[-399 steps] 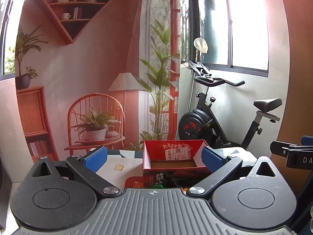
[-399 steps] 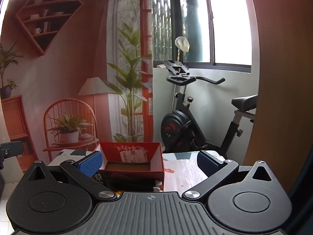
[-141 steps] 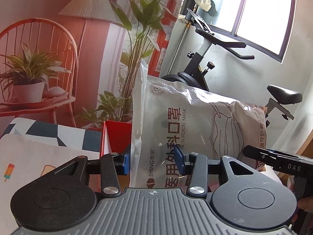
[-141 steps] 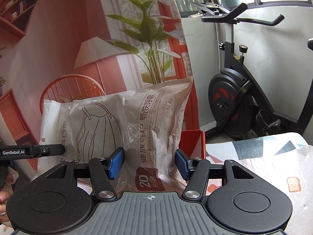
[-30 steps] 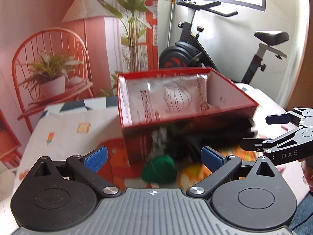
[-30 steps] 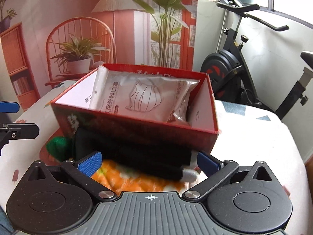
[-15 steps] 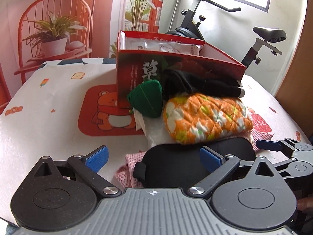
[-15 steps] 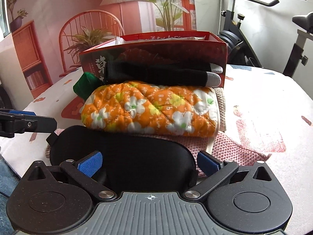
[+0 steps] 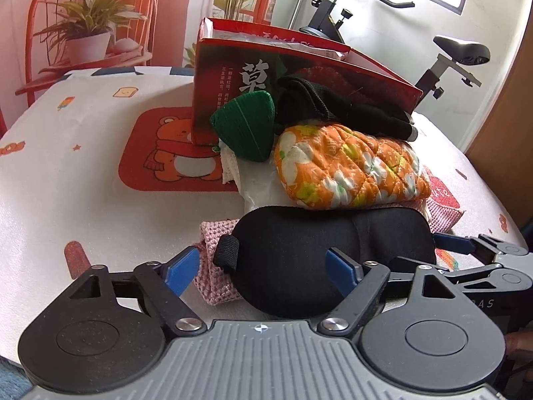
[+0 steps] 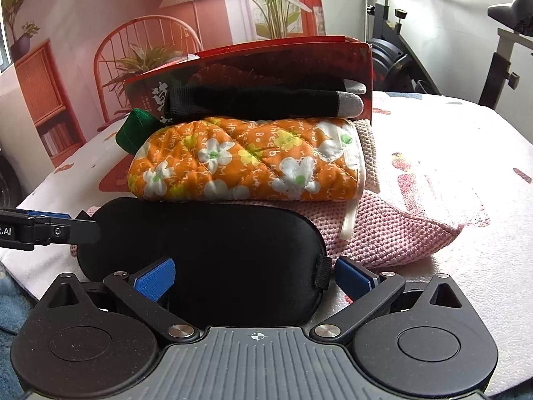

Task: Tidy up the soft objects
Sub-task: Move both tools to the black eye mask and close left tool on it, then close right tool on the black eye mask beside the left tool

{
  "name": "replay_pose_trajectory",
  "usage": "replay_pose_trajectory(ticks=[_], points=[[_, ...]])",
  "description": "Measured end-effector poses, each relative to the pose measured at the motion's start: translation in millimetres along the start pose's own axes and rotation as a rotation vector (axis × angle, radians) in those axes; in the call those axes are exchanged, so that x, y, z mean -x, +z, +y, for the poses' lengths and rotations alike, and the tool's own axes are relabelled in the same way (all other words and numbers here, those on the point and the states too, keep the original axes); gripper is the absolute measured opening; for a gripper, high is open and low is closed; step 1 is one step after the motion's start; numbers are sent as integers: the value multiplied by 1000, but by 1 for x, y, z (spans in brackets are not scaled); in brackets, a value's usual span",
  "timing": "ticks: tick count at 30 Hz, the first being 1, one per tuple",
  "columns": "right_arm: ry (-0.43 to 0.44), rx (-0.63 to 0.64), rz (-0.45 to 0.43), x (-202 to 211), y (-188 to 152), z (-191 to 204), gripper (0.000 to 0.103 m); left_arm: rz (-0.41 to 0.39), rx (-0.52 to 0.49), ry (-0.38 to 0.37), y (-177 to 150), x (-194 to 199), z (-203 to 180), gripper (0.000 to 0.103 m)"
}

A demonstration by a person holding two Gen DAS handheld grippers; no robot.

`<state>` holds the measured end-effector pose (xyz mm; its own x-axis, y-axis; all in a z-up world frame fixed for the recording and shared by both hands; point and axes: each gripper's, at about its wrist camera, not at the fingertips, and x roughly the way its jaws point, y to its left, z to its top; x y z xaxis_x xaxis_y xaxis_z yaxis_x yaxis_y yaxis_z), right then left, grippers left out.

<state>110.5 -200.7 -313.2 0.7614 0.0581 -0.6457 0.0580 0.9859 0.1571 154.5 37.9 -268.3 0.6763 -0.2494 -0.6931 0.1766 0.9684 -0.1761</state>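
A black eye mask (image 9: 316,250) lies at the front of a pile of soft things, on a pink knitted cloth (image 9: 216,270). My left gripper (image 9: 261,268) straddles the mask's left, strapped end; its jaws are closing and the left pad still stands clear of the mask. My right gripper (image 10: 255,278) is open around the mask's other end (image 10: 213,250). Behind lie an orange floral mitt (image 10: 246,163), a black glove (image 10: 260,103) and a green pouch (image 9: 246,130). The red box (image 9: 299,76) holds a face-mask pack (image 9: 286,41).
A white cloth (image 9: 253,186) sits under the mitt. The table (image 9: 66,183) wears a printed cover with a red bear patch (image 9: 166,153). An exercise bike (image 9: 449,56) stands beyond the table's far right, and a red chair with a plant (image 9: 90,33) at the far left.
Both grippers came down from above the box to the eye mask at the front of the pile. The left jaws have narrowed around its end. The right jaws kept their width.
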Motion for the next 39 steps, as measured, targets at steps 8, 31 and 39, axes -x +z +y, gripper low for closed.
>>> replay_pose_trajectory(ticks=[8, 31, 39], points=[[10, -33, 6, -1, -3, -6, 101, -30, -17, -44, 0, 4, -3, 62], [15, -44, -1, 0, -3, -8, 100, -1, -13, -107, -4, -14, 6, 54], [17, -52, -3, 1, -3, -9, 97, 14, -54, -88, -5, -16, 1, 55]])
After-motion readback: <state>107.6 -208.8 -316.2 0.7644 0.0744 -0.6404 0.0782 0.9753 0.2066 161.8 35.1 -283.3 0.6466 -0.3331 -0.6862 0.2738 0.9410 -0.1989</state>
